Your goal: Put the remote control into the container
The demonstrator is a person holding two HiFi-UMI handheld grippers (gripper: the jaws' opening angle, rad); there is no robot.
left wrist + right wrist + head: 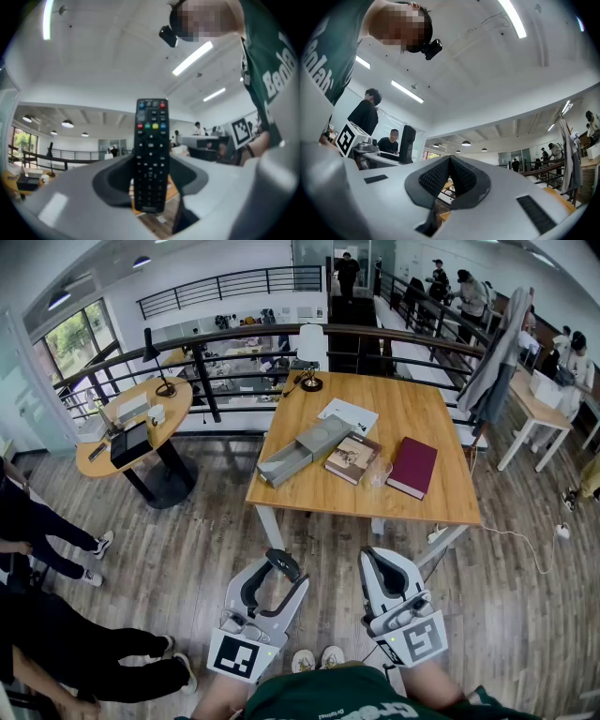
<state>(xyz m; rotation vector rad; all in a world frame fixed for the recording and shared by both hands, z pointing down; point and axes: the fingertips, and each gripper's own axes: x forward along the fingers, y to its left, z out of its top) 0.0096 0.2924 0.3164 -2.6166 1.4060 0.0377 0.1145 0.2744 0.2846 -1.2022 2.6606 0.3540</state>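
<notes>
My left gripper is shut on a black remote control, low in the head view over the wooden floor. In the left gripper view the remote control stands upright between the grey jaws, buttons facing the camera, with the left gripper clamped on its lower half. My right gripper hovers beside it, shut with nothing held; its ribbed pads meet at the tips. The container, a long grey open box, lies on the wooden table ahead, well beyond both grippers.
On the table lie a brown book, a maroon book, a white sheet and a lamp. A round table stands at the left, a railing behind. People's legs are at the left.
</notes>
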